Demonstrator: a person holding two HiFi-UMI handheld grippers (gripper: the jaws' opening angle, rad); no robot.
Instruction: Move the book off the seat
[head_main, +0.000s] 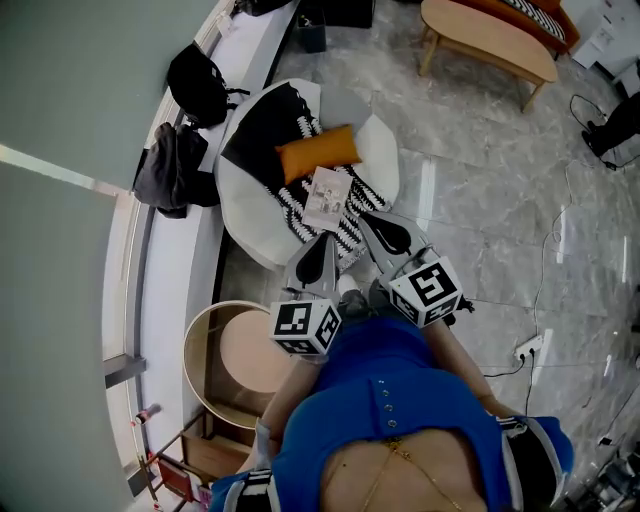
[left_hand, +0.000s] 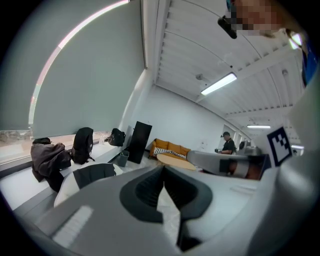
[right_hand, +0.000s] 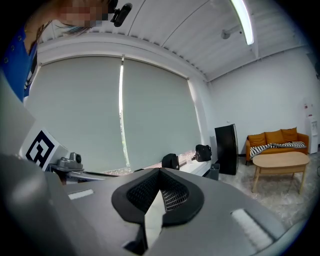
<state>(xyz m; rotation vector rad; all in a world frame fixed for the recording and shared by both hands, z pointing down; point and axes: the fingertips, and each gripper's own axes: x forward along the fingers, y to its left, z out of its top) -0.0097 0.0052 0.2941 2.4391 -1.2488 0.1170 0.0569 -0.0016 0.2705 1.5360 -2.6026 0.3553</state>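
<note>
The left gripper (head_main: 323, 250) and the right gripper (head_main: 375, 225) are both pinched closed on nothing, and each cube carries a black-and-white square marker. Just ahead of their tips, the book (head_main: 326, 197) lies on the round white seat (head_main: 248, 218), on a patterned throw (head_main: 298, 218). Beyond the book rests an orange cushion (head_main: 317, 153), with bags (head_main: 197, 82) on the sill farther left.

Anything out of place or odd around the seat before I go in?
Only the book: it lies loose and slanted on the black-and-white throw over the white seat, close beside the orange cushion. Nothing looks spilled or damaged; the dark jacket and black bag on the window ledge simply sit there.
</note>
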